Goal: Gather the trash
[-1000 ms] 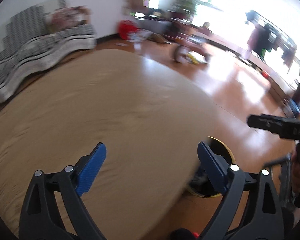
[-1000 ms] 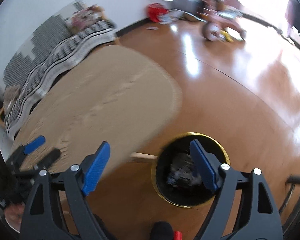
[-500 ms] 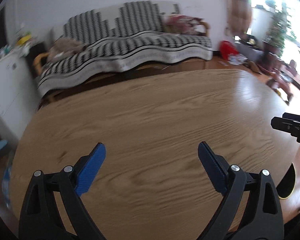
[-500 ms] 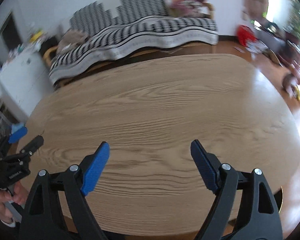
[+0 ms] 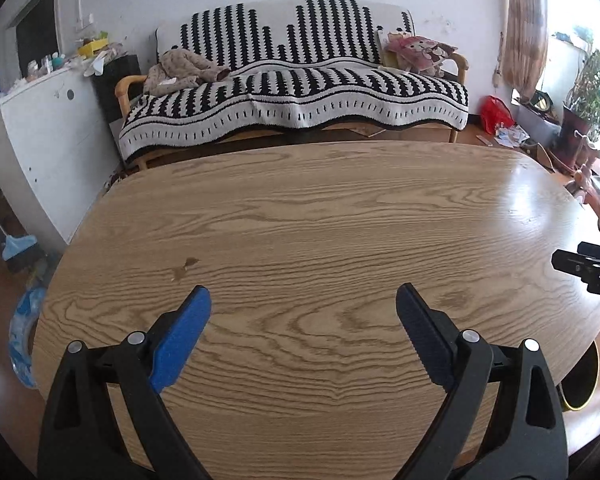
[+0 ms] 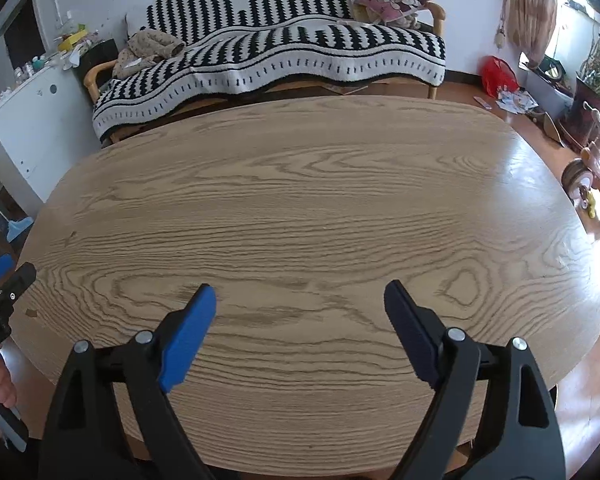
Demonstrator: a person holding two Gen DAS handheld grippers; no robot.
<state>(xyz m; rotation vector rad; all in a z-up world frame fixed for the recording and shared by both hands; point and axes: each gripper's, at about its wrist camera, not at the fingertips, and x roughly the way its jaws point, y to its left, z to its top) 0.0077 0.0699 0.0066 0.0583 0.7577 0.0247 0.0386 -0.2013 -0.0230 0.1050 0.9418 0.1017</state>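
My left gripper [image 5: 303, 312] is open and empty above the near part of an oval wooden table [image 5: 320, 216]. My right gripper [image 6: 300, 308] is open and empty above the same table [image 6: 300, 200]. I see no trash on the tabletop; a small stain [image 5: 184, 268] marks it at the left. A black bin with a gold rim [image 5: 580, 384] shows partly below the table's right edge in the left wrist view. The right gripper's tip [image 5: 588, 266] shows at the right edge of the left wrist view; the left gripper's tip [image 6: 4, 280] shows at the left edge of the right wrist view.
A sofa with a black and white striped cover [image 5: 300, 92] stands behind the table. A white cabinet [image 5: 40, 128] is at the left. A child's tricycle [image 6: 596, 176], a red bag [image 6: 498, 74] and plants [image 5: 588, 80] are on the wooden floor at the right.
Both grippers swung left, away from the bin on the floor, and now face the table and the sofa. Both stayed open.
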